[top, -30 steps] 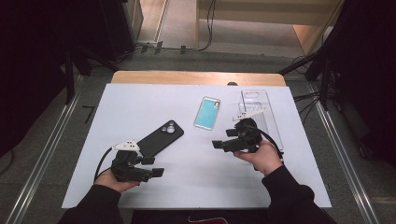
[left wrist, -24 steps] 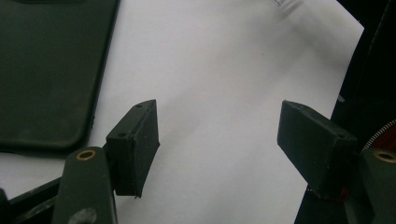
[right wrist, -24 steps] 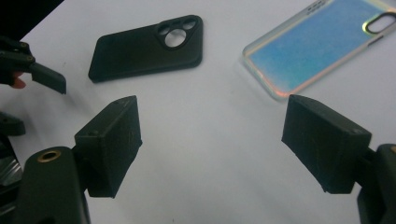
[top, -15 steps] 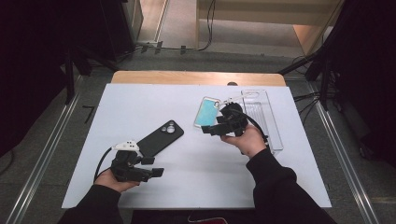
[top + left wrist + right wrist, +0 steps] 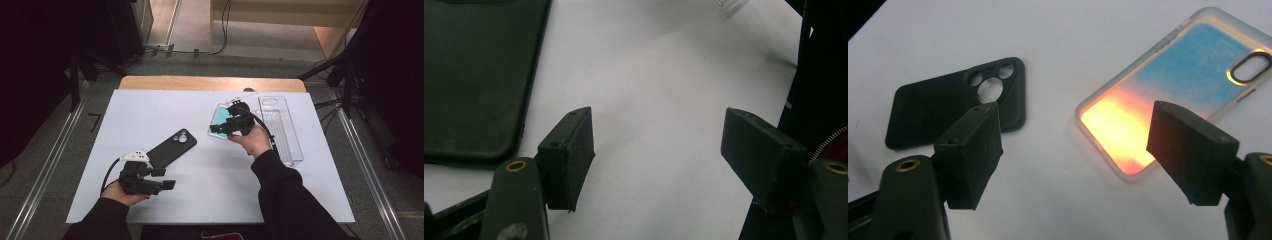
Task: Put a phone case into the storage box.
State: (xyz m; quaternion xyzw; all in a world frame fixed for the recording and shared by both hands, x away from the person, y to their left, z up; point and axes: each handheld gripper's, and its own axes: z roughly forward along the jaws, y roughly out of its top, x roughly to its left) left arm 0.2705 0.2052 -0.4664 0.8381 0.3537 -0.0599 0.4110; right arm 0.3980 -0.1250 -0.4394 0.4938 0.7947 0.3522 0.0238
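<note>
The right gripper (image 5: 219, 128) hangs over the near end of the tinted case (image 5: 1173, 90), its fingers (image 5: 970, 152) wide apart and holding nothing; they have just been closing a little, with only bare worktop (image 5: 165, 107) and the case's corner between them. In the right gripper view the case lies ahead and to the right of the fingers, flat, open side up, its long axis running from the near rounded end, close by the right-hand finger, away to the camera cutout at the far right. To take it, the gripper would, as I judge it, have to shift toward that near end and straddle the rim.

The right hand (image 5: 252, 140) is plainly the nearer one. The left gripper (image 5: 162, 185) sits low at the near left of the worktop, well apart from the tinted case, its fingers (image 5: 569, 155) also spread wide and empty, over plain white surface. The black case (image 5: 170, 147) lies just beyond and beside it, slanting from near left to far right, cutout end farthest from the person.

Count: two phone cases, one tinted and one black; one clear tray (image 5: 280, 127) at the right, lengthwise away from the person, just beside the right hand; two grippers.
</note>
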